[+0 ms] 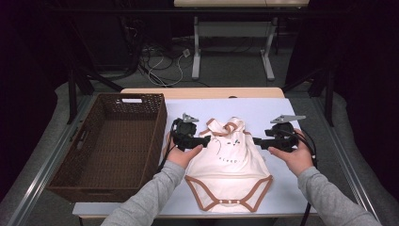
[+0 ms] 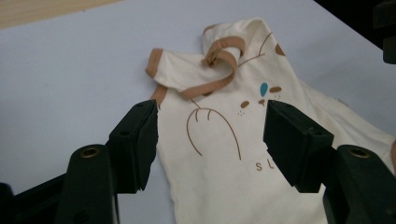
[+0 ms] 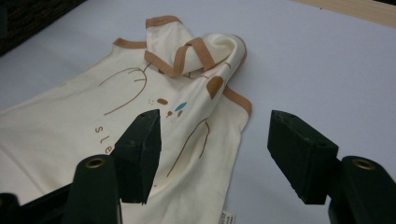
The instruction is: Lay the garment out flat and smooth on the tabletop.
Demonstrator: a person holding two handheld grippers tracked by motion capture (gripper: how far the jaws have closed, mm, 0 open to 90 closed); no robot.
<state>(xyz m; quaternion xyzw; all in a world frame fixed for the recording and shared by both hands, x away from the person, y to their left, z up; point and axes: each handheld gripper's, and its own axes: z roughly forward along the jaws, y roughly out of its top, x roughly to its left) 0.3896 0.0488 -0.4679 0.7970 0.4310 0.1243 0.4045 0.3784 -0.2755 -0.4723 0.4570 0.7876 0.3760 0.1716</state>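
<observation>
Left gripper [image 1: 205, 140] spread wide, nothing held; jaws hovering over the left shoulder edge of the bodysuit [image 1: 229, 165], contact with the cloth not discernible. Right gripper [image 1: 256, 140] equally wide, empty, jaws straddling the garment's right edge near the brown trim. Bodysuit flat on the pale blue table [image 1: 277, 113], between both grippers, collar and sleeves folded over in a bunch at the top. Printed word cut off by jaws. Wicker basket [image 1: 110, 146] to the left, well apart.
</observation>
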